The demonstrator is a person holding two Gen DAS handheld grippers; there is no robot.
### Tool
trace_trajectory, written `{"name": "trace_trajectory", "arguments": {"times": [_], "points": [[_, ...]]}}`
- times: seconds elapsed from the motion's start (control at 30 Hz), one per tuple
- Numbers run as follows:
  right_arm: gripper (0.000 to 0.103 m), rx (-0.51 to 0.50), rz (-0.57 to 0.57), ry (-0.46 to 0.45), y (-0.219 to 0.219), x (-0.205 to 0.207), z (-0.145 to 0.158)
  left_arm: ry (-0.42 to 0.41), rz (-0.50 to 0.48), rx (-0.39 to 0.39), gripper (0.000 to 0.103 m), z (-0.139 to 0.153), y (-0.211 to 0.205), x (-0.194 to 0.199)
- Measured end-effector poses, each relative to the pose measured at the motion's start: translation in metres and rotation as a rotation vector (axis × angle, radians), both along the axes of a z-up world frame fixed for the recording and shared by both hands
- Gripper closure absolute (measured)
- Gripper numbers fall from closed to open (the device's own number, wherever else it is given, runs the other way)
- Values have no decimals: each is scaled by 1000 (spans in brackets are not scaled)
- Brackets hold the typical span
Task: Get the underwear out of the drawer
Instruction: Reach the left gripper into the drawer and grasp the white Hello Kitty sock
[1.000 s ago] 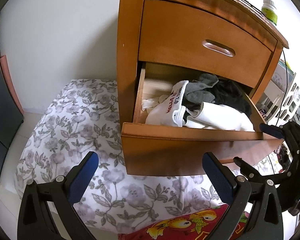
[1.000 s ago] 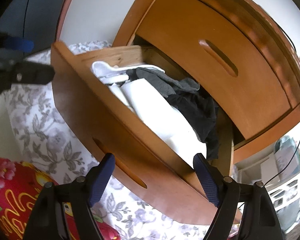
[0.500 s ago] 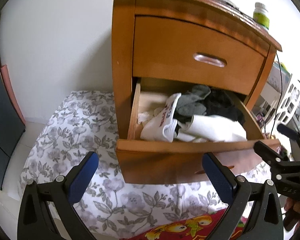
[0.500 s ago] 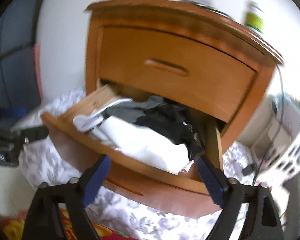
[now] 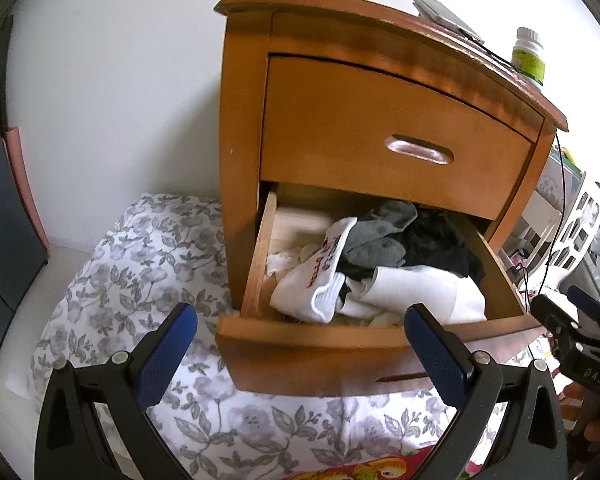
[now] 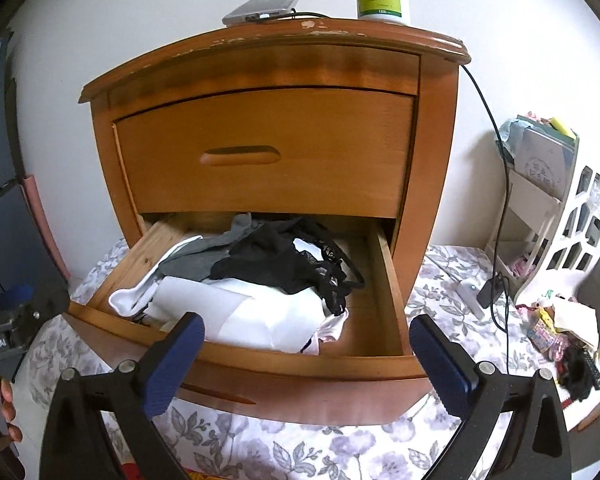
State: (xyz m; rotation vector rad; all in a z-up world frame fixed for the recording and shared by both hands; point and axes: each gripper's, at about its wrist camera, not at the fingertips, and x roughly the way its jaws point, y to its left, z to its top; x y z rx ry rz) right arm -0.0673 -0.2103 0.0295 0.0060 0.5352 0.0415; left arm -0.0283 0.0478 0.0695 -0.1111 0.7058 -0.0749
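Drawer (image 6: 236, 364) hangs open at twelve o'clock, underwear (image 6: 284, 264) heaped inside; my right claw (image 6: 306, 354) is opening, empty; left claw (image 5: 300, 344) wide, empty.

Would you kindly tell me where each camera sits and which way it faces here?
Left wrist: on the left gripper, angled down at the open lower drawer from its left; own blue fingers, right gripper at the edge.
Right wrist: on the right gripper, jaws opening with nothing between, facing the nightstand squarely; fingertips show lower left.
Both share the clothes pile.
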Motion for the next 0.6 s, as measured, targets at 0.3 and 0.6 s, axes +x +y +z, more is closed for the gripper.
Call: {"name": "trace_trajectory", "arguments": {"times": [0.3, 0.6], "points": [[0, 36, -15, 11, -11, 7, -4, -46, -43, 27, 0, 24, -8, 25], [0, 39, -50, 9, -22, 12, -5, 5, -99, 110, 0, 33, -18, 73]]}}
